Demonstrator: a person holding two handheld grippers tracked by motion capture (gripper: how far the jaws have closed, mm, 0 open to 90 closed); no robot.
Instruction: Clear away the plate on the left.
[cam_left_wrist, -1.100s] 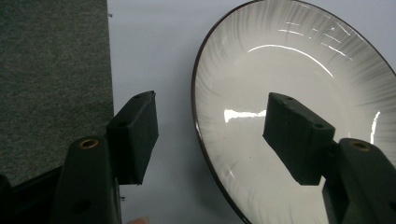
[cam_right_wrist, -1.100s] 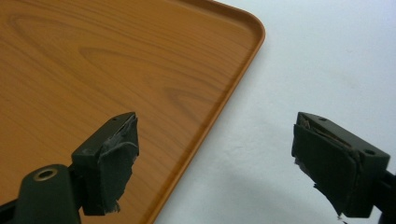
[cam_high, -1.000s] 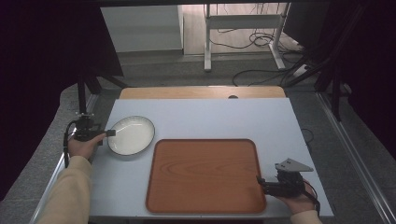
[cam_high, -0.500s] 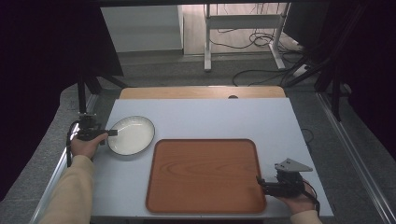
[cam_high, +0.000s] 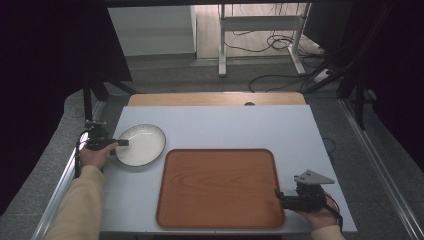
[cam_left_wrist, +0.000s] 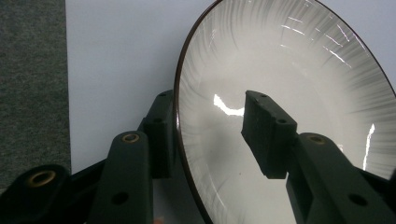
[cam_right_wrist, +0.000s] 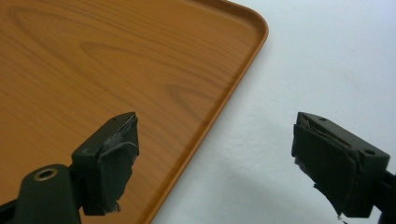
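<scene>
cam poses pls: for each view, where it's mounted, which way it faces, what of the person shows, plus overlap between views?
High view: fixed above the person's side, faces forward and down on the table; both forearms, left gripper, right gripper.
Left gripper view: rides the left gripper, looks along its jaws straddling the bowl rim.
Right gripper view: rides the right gripper, looks along open jaws at the tray corner.
Shared: the high view also has the bowl and tray.

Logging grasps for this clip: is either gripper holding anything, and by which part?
The left gripper straddles the white plate's near rim, one jaw inside, one outside; a firm clamp cannot be told. The right gripper is open, holding nothing.
</scene>
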